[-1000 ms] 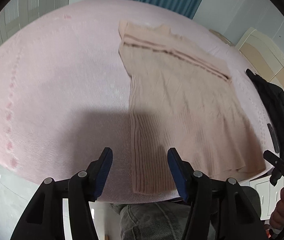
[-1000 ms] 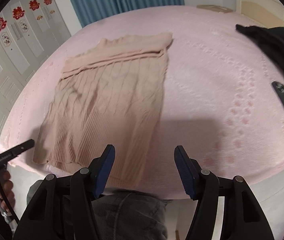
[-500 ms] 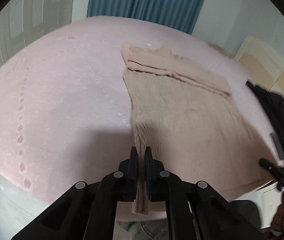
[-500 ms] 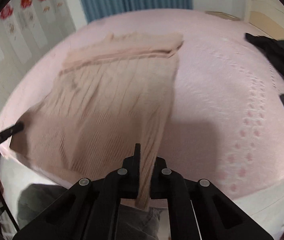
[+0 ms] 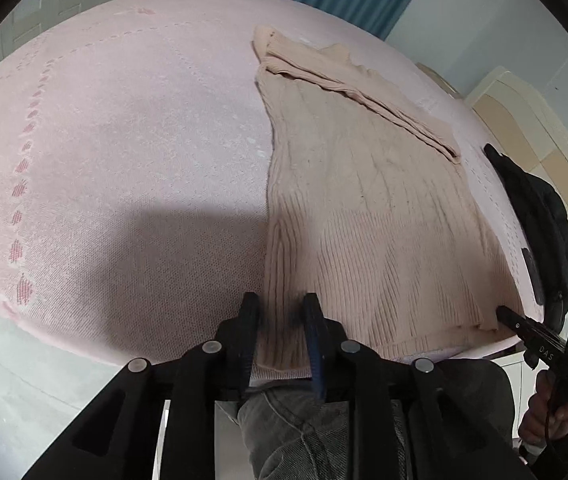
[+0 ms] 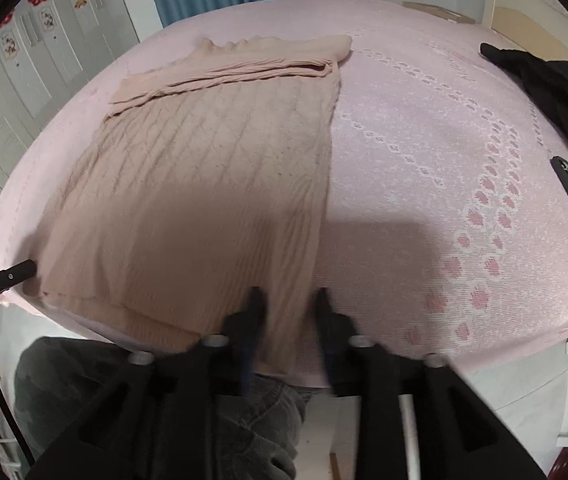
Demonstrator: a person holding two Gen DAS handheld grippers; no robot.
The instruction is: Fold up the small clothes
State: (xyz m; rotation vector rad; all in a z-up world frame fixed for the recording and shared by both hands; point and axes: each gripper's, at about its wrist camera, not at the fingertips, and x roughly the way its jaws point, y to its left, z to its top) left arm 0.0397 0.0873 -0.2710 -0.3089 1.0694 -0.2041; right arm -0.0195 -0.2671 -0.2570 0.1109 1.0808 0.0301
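Left hand-held gripper (image 5: 280,312) spread, straddling sweater (image 5: 363,200) hem corner at 6 o'clock; right hand-held gripper (image 6: 289,308) likewise spread over opposite corner. Sweater flat on bed (image 5: 124,140). Step: hem grasp for lengthwise fold. Next: pinch both corners, carry toward 12 o'clock.

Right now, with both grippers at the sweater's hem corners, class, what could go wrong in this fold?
1. Both the left gripper and right gripper have a gap between their fingers around the sweater hem, so a lift may leave it behind.
2. The hem lies at the edge of the bed; it may slip off.
3. The folded-in sleeves could fall open.
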